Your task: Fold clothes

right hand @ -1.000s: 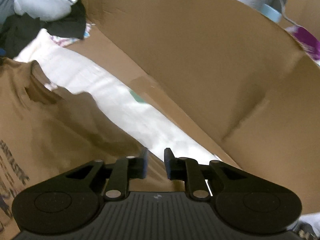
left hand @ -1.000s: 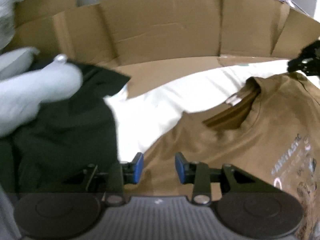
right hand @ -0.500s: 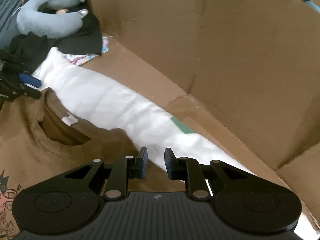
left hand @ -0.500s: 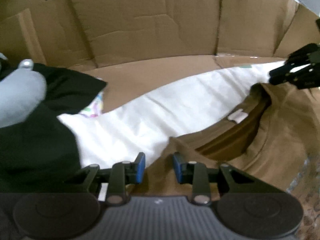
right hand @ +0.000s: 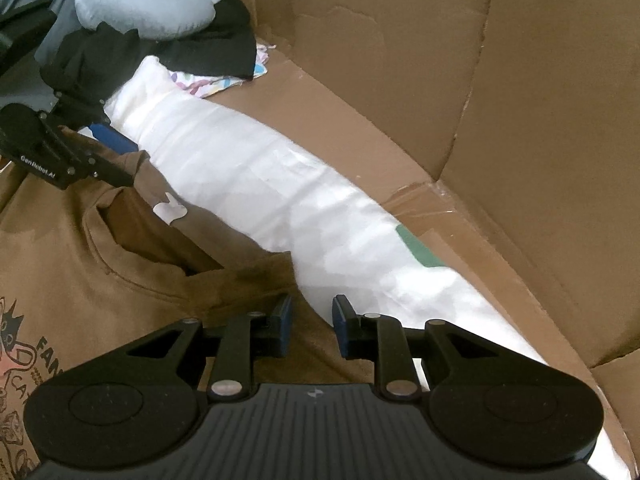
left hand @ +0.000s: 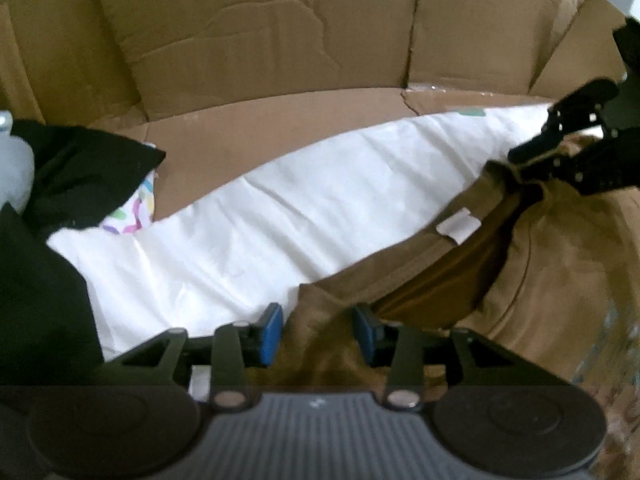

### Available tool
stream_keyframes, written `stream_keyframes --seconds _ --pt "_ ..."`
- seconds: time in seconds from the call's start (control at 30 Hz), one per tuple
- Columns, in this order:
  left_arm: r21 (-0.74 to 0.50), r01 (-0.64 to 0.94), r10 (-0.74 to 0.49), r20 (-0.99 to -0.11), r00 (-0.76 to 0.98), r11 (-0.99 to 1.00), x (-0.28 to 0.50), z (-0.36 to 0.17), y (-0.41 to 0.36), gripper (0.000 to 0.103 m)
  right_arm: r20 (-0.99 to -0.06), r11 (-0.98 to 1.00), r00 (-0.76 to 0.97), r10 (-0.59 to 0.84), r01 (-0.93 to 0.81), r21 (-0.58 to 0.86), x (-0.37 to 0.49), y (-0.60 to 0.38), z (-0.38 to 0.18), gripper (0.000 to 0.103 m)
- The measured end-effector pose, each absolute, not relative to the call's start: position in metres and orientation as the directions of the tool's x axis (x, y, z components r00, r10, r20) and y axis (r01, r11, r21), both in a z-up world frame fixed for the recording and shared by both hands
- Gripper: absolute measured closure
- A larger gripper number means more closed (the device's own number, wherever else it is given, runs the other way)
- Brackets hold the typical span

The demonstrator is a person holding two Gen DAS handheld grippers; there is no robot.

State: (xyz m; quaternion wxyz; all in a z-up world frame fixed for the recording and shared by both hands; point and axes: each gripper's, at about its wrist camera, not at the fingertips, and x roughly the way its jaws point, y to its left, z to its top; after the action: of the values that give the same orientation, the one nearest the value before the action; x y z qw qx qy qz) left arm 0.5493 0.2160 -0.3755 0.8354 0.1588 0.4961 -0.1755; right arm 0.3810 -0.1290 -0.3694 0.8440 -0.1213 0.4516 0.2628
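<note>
While right gripper (right hand: pixel 308 330) jaws open, left gripper (left hand: pixel 318 334) jaws part-open, both straddling brown shirt (left hand: pixel 540 264).

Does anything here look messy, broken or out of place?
Yes. The cardboard wall is creased and torn at its bottom edge. A black garment lies crumpled in the corner, unfolded, over a patterned cloth. The brown shirt lies rumpled.

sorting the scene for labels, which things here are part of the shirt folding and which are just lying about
In the job:
- brown t-shirt, spread on the white sheet
- left gripper, open over one shoulder edge
- right gripper, jaws opening over the other shoulder

Lying about:
- black garment
- grey neck pillow on it
- patterned cloth
- cardboard walls
</note>
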Motion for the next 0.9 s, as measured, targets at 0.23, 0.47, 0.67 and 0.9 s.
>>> stream_keyframes --seconds 0.23,0.47,0.67,0.9 --pt "0.117 0.414 -0.125 -0.849 0.513 0.903 0.539 -0.364 0.22 0.095 -0.829 0.785 0.413 0.377 -0.617 0.05 0.376 -0.122 -0.367 0.074" --pt "0.168 0.385 -0.114 -0.783 0.611 0.907 0.527 -0.345 0.219 0.096 -0.835 0.772 0.438 0.333 -0.635 -0.025 0.374 -0.112 -0.365 0.097" --pt "0.224 0.36 -0.076 -0.75 0.657 0.906 0.523 -0.35 0.213 0.096 -0.782 0.789 0.56 0.274 -0.596 -0.15 0.37 -0.112 -0.354 0.098" --pt "0.174 0.303 -0.048 -0.795 0.604 0.937 0.537 -0.369 0.214 0.073 -0.798 0.829 0.554 0.236 -0.543 -0.131 0.38 -0.111 -0.367 0.088"
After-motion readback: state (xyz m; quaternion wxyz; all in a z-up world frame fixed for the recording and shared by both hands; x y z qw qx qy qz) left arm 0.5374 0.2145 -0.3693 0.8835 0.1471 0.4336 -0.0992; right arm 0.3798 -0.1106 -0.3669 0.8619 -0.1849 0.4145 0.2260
